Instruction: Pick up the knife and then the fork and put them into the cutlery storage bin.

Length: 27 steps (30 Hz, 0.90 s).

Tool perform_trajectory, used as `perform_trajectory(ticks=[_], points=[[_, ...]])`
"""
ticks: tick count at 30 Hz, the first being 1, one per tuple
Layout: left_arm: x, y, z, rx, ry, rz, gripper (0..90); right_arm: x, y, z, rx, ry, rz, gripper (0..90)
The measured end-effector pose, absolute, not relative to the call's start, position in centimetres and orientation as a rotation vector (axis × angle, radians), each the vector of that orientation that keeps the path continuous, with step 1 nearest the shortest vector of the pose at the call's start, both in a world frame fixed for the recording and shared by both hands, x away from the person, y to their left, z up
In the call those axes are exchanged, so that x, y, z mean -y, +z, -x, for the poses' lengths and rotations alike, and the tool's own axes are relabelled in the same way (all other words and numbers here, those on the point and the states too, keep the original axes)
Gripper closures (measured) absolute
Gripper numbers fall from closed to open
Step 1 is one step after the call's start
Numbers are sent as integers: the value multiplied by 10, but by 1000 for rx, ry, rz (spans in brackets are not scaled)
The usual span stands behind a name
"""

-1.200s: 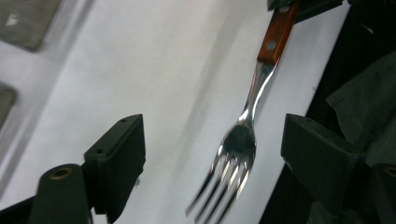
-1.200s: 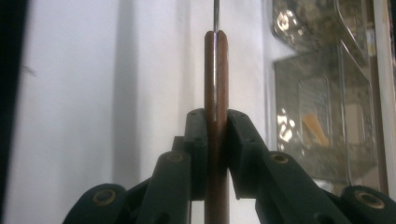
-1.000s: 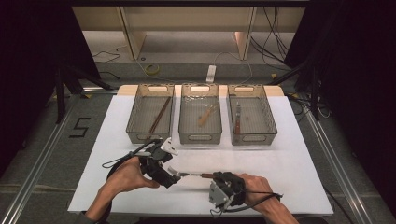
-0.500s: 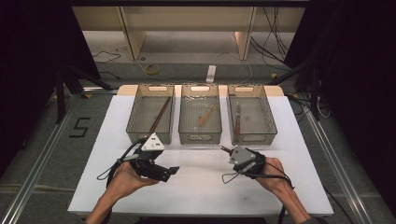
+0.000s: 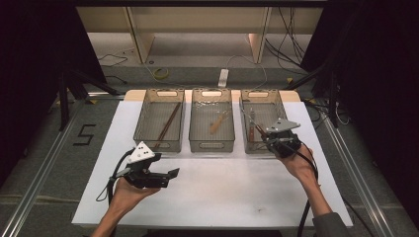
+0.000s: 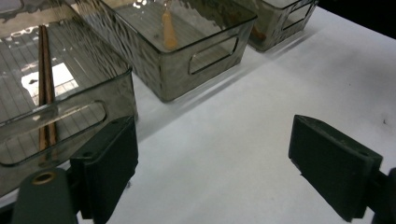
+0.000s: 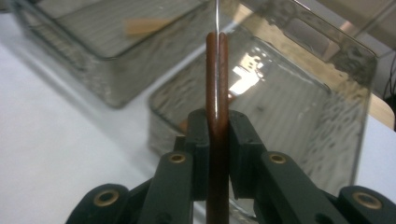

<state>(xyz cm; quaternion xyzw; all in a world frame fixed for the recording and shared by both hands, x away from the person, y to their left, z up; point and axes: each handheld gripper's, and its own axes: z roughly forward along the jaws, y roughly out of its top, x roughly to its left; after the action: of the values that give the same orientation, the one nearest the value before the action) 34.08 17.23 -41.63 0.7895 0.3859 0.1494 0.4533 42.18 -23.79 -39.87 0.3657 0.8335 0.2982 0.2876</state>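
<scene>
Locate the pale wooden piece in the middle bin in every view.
High view: pale wooden piece at centre, inside the middle bin.
Left gripper view: top centre, behind that bin's near wall.
Right gripper view: upper left, left of the brown handle.
Shared landmark: the middle bin.

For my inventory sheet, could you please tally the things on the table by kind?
clear bins: 3
grippers, left gripper and right gripper: 2
chopsticks, left bin: 2
light wooden utensil, middle bin: 1
brown-handled utensil, clamped in the right gripper: 1
Total: 9; the right bin's contents are unclear.
</scene>
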Motion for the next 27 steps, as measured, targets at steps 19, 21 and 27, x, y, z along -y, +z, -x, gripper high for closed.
perform_trajectory(ticks=[19, 21, 27], points=[[-184, -419, -332, -950, 423, -1906, 153, 240, -397, -485, -2174, 766, -1344, 809], [-183, -420, -332, -949, 424, -1919, 153, 240, -400, -488, -2168, 744, -1376, 809], [-182, -420, -332, -949, 421, -1921, 153, 240, -407, -495, -2169, 704, -1433, 802]])
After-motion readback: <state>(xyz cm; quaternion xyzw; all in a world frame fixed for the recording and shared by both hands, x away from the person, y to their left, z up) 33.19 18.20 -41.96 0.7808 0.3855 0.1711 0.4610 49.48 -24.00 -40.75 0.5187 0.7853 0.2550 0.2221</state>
